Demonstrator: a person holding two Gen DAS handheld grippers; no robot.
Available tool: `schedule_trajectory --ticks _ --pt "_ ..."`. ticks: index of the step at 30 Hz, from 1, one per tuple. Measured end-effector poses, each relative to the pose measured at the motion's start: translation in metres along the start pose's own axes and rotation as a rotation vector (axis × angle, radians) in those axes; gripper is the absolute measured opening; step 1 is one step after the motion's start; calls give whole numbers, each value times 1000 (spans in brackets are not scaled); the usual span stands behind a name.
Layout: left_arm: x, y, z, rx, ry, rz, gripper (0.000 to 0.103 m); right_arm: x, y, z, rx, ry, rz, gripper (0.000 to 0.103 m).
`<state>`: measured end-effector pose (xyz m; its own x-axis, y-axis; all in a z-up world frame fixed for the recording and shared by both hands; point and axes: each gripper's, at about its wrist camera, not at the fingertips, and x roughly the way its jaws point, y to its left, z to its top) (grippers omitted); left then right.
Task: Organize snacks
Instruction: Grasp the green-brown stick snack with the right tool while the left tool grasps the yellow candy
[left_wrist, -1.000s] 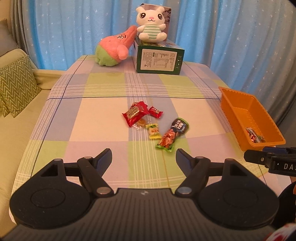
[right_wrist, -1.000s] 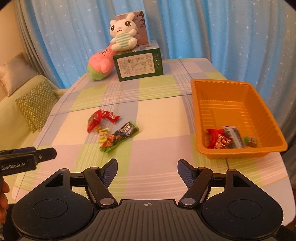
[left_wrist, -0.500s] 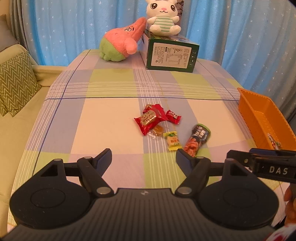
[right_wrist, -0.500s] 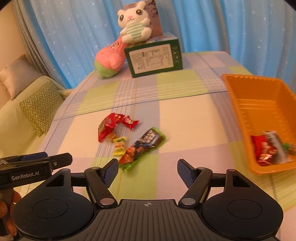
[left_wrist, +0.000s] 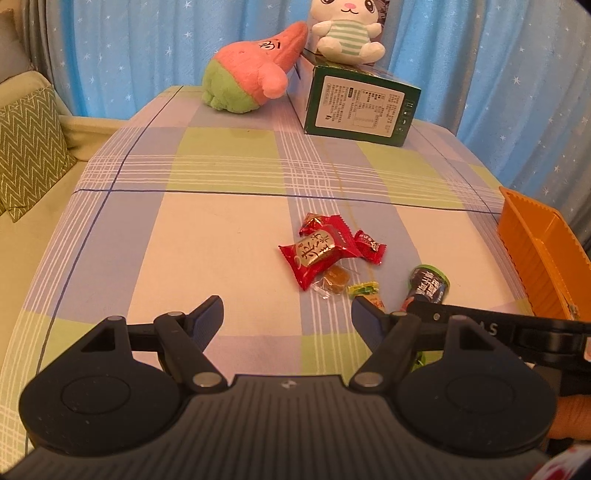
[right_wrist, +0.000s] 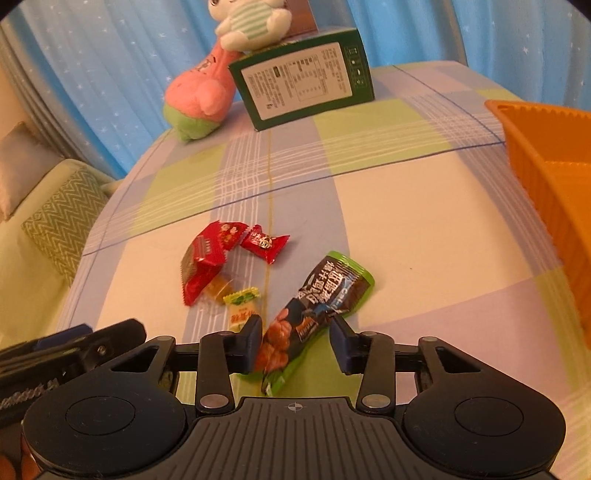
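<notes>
Nearest in the right wrist view, the right gripper (right_wrist: 295, 341) straddles the lower end of a long dark snack pouch with green edges (right_wrist: 314, 317); its jaws have just been closing around the pouch, the left pad at its edge, the right pad apparently still a little off it, so no firm grip is visible. The left gripper (left_wrist: 287, 317) hangs with its jaws spread wide and nothing between them, above the checked pastel tablecloth (left_wrist: 221, 236). Just past the pouch lie a small yellow-green candy (right_wrist: 242, 306), an amber sweet in clear wrap (right_wrist: 218, 290), a large red foil packet (right_wrist: 203, 262) and a small red candy (right_wrist: 264, 242), clustered mid-table. To the right stands an orange plastic basket (right_wrist: 535, 147). At the far edge sit a green cardboard box (right_wrist: 306, 79), a pink and green plush (right_wrist: 199, 99) and a white plush rabbit (left_wrist: 345, 31), before blue starred curtains (left_wrist: 147, 44)
</notes>
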<state>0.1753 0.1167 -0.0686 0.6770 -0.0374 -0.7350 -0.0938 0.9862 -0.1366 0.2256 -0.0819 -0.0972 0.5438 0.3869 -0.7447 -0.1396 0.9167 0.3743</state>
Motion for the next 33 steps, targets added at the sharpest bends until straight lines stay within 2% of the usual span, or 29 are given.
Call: schedule_trajectory --ticks 6,12,15,18,26,33 --pt "8 3 -3 -17 7 -5 74 16 9 2 -72 -3 -60 41" --pt "11 -1 -6 -18 13 -10 74 21 16 0 -220 7 -80 41" --pt "9 -5 -6 -18 14 -14 74 19 19 -3 -297 8 -89 32" --pt "8 -8 -6 -15 13 -16 74 11 16 -10 -370 -2 -102 30" --pt "10 -16 -7 -16 22 -22 74 5 -10 -8 -291 -18 -113 31" --pt "12 -20 -9 -14 30 -18 74 10 -9 -16 -330 -32 -118 30"
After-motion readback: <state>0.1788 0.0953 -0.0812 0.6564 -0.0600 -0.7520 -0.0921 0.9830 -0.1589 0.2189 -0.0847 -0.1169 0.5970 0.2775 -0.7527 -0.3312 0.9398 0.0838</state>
